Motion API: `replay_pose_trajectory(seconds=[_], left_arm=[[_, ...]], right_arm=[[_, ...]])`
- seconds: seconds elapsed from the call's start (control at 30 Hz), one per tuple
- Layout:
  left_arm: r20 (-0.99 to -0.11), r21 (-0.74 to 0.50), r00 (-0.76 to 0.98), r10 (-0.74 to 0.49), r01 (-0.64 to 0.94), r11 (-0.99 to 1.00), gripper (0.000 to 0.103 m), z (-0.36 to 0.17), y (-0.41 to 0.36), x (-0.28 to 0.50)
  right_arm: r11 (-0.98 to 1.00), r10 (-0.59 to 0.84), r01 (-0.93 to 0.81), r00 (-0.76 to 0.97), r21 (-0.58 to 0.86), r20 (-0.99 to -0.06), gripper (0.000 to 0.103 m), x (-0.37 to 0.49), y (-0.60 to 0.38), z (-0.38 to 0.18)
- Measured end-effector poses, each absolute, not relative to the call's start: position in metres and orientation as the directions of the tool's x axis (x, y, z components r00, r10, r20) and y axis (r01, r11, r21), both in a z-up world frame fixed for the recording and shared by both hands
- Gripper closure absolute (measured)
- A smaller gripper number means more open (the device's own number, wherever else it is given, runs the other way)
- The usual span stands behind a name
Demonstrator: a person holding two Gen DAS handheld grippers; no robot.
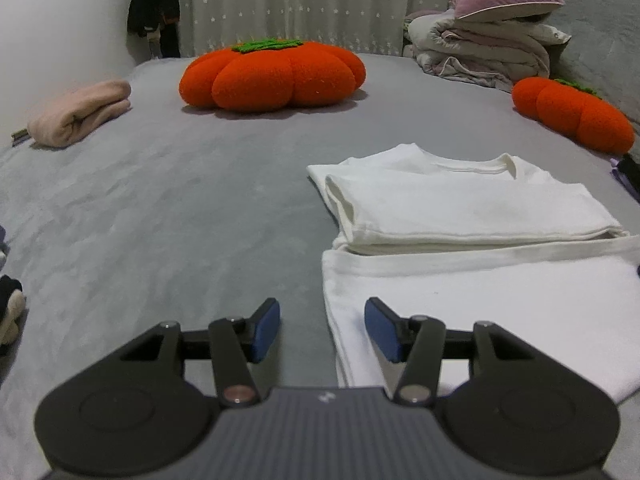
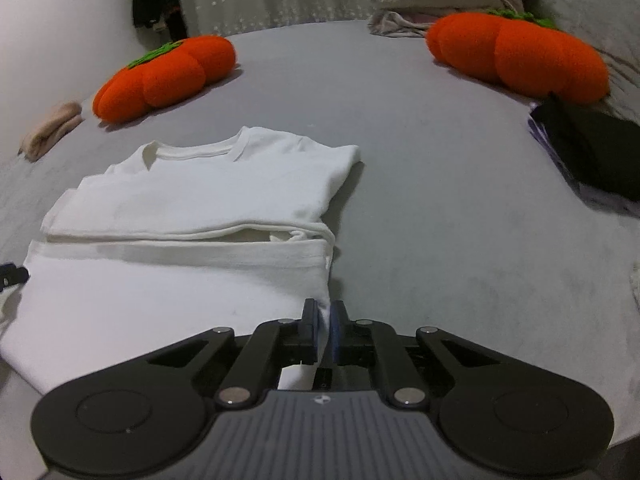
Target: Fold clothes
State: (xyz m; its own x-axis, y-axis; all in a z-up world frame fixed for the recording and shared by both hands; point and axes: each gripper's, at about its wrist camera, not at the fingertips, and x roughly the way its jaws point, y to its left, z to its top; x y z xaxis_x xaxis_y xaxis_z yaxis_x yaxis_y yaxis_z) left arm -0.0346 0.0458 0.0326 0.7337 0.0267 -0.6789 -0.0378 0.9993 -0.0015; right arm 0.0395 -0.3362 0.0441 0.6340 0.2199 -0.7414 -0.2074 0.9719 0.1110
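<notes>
While the white T-shirt (image 2: 176, 200) lies partly folded on the grey bed (image 2: 420, 160), its sleeves and sides already tucked in, the near right corner of its hem is pinched in the clenched right claw (image 2: 325, 328), presumably so the lower half can be carried up toward the collar. The left claw (image 1: 322, 330) is held released, straddling the shirt's left edge without yet gripping it.
</notes>
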Motion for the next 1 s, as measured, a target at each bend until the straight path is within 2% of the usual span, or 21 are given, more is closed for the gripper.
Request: replay_pose_trajectory(seconds=[0.1,0.4,0.53,0.63,0.8,1.0], left_arm=[[-0.677,0.019,0.735,0.039,-0.035,0.999,0.054,0.031,0.043,-0.034],[-0.674,0.026,0.737,0.044,-0.036,0.999,0.052,0.03,0.045,-0.03],[-0.674,0.026,0.737,0.046,-0.038,0.999,0.051,0.029,0.045,-0.029],[-0.672,0.028,0.739,0.051,-0.044,0.999,0.051,0.029,0.046,-0.026],[-0.667,0.034,0.742,0.065,-0.056,0.998,0.051,0.027,0.046,-0.022],[-0.666,0.039,0.742,0.07,-0.059,0.997,0.051,0.027,0.044,-0.021]], right_arm=[[0.975,0.211,-0.184,0.625,0.121,-0.752,0.1,0.038,-0.338,0.047],[0.977,0.205,-0.184,0.636,0.111,-0.744,0.1,0.043,-0.34,0.044],[0.973,0.233,-0.171,0.688,0.158,-0.687,0.074,0.044,-0.342,0.053],[0.974,0.224,-0.139,0.717,0.178,-0.66,0.074,0.047,-0.342,0.054],[0.95,0.267,-0.098,0.749,0.298,-0.607,0.074,0.048,-0.353,0.057],[0.917,0.325,-0.08,0.717,0.39,-0.617,0.074,0.053,-0.358,0.044]])
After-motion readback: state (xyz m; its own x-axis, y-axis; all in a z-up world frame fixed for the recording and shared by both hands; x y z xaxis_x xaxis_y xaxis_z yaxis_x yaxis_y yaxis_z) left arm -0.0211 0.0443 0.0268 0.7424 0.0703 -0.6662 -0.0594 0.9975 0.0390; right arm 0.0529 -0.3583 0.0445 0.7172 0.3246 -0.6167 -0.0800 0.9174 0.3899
